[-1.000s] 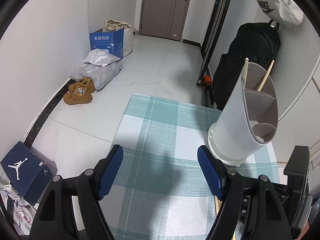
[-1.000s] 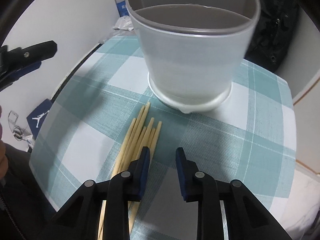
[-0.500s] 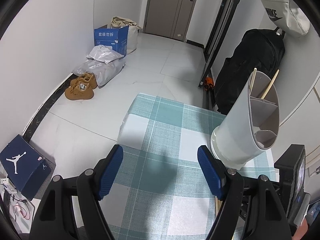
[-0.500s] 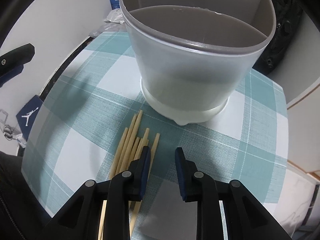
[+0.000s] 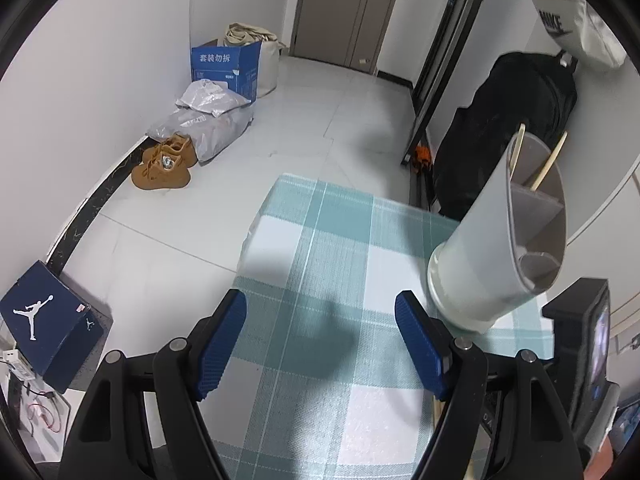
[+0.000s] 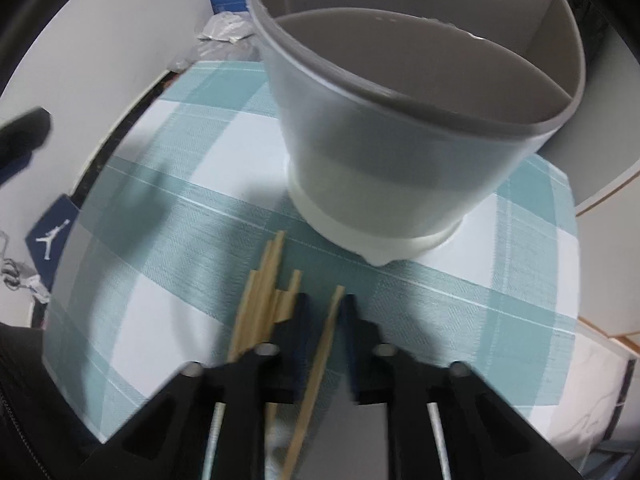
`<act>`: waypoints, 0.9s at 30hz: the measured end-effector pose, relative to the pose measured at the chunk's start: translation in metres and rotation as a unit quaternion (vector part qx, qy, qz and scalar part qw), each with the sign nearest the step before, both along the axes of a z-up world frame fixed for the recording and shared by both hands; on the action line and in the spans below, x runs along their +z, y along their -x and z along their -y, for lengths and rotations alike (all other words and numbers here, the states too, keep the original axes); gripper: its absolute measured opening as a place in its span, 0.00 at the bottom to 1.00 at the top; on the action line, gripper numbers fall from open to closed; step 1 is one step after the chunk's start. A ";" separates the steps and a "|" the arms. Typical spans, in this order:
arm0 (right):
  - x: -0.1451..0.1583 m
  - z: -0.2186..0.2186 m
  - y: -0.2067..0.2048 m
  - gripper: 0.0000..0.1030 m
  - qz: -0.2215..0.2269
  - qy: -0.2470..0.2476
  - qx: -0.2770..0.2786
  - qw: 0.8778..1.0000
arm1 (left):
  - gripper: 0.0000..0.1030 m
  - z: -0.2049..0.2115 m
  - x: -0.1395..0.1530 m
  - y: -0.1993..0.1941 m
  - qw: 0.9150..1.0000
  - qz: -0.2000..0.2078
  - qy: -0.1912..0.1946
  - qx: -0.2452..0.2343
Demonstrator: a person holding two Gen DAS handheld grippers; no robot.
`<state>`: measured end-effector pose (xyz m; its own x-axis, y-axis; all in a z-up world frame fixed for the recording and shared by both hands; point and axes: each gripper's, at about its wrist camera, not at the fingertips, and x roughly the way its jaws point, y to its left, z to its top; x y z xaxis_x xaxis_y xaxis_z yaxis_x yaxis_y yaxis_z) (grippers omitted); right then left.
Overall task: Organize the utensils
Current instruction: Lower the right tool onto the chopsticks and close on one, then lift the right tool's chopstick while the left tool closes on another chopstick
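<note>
Covered in a teal-and-white checked cloth, the counter (image 6: 520,280). Standing on it, a grey utensil holder (image 6: 400,152) with inner dividers; seen from the left wrist view, two chopsticks (image 5: 550,166) already upright in its far compartment. Just in front of the holder's base, a loose bunch of chopsticks (image 6: 260,300) lying flat. Beside that bunch, a single chopstick (image 6: 324,344) now between the jaws of the right claw (image 6: 323,306), which have just been closing and look clenched on it, though blurred. Half a second back, jaws parted with nothing between. Likely meaning: one more stick secured, ready for lifting into the holder. Left of the holder, the left claw (image 5: 320,336) hovering spread wide, holding nothing.
</note>
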<state>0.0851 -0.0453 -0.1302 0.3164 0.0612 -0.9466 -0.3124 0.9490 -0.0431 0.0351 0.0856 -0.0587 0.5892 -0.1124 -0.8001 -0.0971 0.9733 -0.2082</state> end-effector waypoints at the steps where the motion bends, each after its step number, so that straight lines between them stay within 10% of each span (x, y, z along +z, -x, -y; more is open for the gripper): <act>1: 0.002 -0.001 0.006 0.04 0.004 -0.005 0.003 1.000 | 0.71 0.000 -0.001 -0.001 1.000 -0.004 0.001 -0.004; 15: 0.073 0.079 0.047 0.03 0.116 -0.190 -0.067 0.973 | 0.71 0.061 -0.056 0.004 0.982 -0.128 0.002 -0.140; 27: 0.090 0.125 0.048 0.03 0.157 -0.279 -0.116 0.940 | 0.71 0.071 -0.059 0.005 0.982 -0.142 -0.007 -0.124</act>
<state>0.0372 -0.1706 -0.0401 0.6405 0.4155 -0.6459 -0.1489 0.8922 0.4263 0.0304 0.0146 -0.1175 0.2987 -0.2122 -0.9304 0.0909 0.9769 -0.1936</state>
